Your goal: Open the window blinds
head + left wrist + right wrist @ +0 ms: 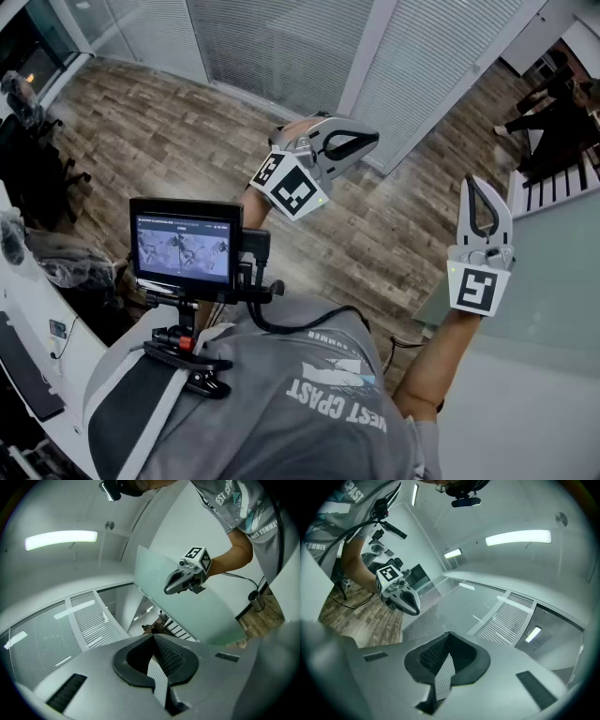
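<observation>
**Head view.** The window blinds (281,42) run along the top and are cut off by the upper edge. Their slats lie close together, and any cord or wand on them is too small to make out. Your left gripper (372,140) is in front of the blinds, over the wooden floor (169,141), with its jaws together and empty. Your right gripper (474,181) is farther from the blinds, off to their right beside a glass panel (544,281), and its jaws are also together. The monitor (185,246) on your chest hides the floor behind it.

**Left gripper view.** The gripper's own body fills the lower half and hides everything beneath it. Its jaws meet with nothing between them. The blinds (91,616) show only at the left, bent by the lens. A person (149,629) past the blinds' right end is too small to make out.

**Right gripper view.** The jaws are closed on nothing. The blinds (506,620) lie straight ahead, partly covered by the gripper body.
</observation>
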